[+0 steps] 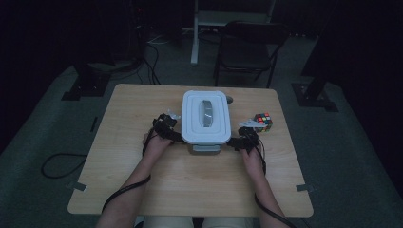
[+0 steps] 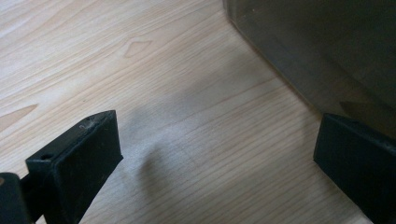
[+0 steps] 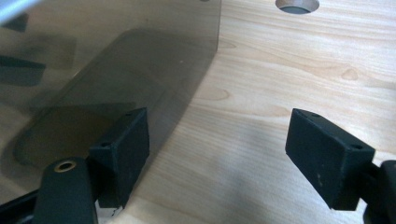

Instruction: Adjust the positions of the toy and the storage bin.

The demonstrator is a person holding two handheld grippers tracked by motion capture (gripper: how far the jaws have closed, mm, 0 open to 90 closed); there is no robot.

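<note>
The wooden table (image 1: 142, 190) carries everything. The box (image 1: 206, 118), a smoky see-through tub under a white lid with a handle along its top, stands near the middle of the table, a little toward the far edge. In the left gripper view its dark wall (image 2: 327, 51) rises at the upper right; in the right gripper view the wall (image 3: 116, 70) rises at the upper left.

The left gripper (image 1: 167, 127) sits just beside the box's left wall, near its front corner. Its jaws stand wide apart over bare wood and hold nothing; one jaw is close to the wall, though contact cannot be told.

The right gripper (image 1: 243, 137) sits just beside the box's right front corner, jaws likewise spread wide and empty.

A colour cube (image 1: 263, 122) lies to the right of the box, just beyond the right gripper
</note>
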